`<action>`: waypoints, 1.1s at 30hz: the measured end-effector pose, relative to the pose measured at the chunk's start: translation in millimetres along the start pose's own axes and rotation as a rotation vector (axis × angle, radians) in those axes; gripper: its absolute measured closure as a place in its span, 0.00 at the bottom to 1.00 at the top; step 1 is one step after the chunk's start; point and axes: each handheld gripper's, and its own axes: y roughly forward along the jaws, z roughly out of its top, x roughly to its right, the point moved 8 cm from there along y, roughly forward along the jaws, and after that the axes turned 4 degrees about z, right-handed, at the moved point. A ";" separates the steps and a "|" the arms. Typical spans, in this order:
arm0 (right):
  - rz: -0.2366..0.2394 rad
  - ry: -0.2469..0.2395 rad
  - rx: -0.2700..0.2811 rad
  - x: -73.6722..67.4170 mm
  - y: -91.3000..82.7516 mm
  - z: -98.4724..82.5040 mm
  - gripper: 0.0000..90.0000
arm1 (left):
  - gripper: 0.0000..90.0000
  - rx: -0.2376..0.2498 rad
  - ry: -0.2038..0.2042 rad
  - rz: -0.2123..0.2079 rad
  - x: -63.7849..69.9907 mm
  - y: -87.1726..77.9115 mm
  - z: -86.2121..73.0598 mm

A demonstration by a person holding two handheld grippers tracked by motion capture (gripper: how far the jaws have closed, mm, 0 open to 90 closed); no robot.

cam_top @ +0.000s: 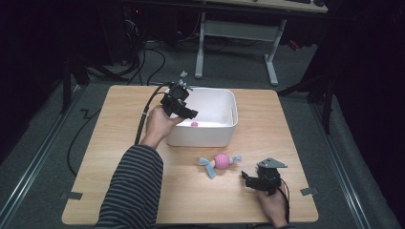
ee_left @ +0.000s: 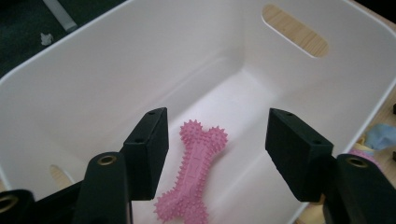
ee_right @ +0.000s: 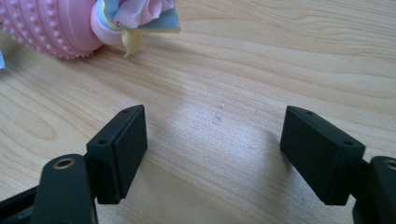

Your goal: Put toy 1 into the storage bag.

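Left gripper (cam_top: 191, 114) over the white bin (cam_top: 224, 138), jaws apart with nothing clamped — pink spiked bone toy (ee_left: 192, 172) lies loose on the bin floor below them; pink ball toy (cam_top: 220, 161) with cloth ends on the counter (cam_top: 119, 143), mid-front; right gripper (cam_top: 246, 179) just beside it, jaws spread wide, empty; no legible labels or writing.

The high view is dim around its edges, the floor nearly black, while light from above falls on the worktop (cam_top: 267, 124). The white bin (ee_left: 93, 79) glares softly. Both gripper views are sharp mid-frame, with soft shadows under the jaws.
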 end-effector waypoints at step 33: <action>-0.001 0.000 0.001 0.2 0.1 0.1 0.26 | 0.44 0.172 -0.087 0.045 -13.3 -73.3 -51.2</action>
